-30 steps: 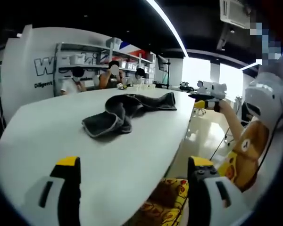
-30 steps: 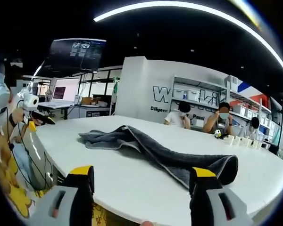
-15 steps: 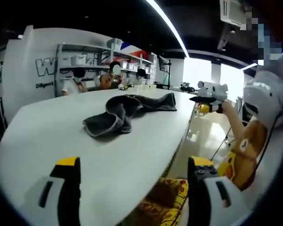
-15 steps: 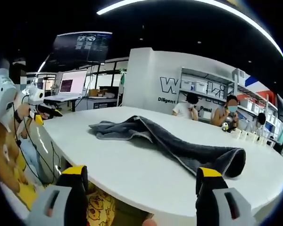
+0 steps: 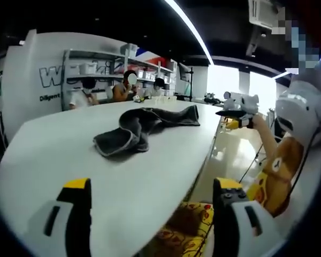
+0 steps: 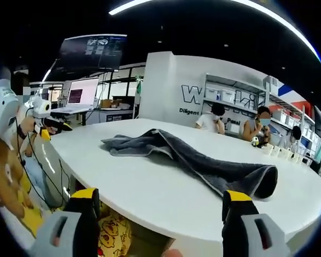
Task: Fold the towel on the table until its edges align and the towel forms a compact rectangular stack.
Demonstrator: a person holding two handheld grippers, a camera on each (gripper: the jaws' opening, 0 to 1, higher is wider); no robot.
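Lying crumpled, towel [image 6: 192, 160] on table [image 6: 150, 198]

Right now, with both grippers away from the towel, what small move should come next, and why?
Probably bring the right gripper forward to the towel's near rolled end. The towel lies crumpled and stretched long on the white table, unfolded, and both grippers are open, holding nothing, at the table's edge; the left gripper is farther back.

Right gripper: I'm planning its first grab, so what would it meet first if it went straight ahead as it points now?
Probably the towel, the long grey band lying across the white table. The right gripper is open and held off the table's edge; depth is unclear, and it might pass just above it.
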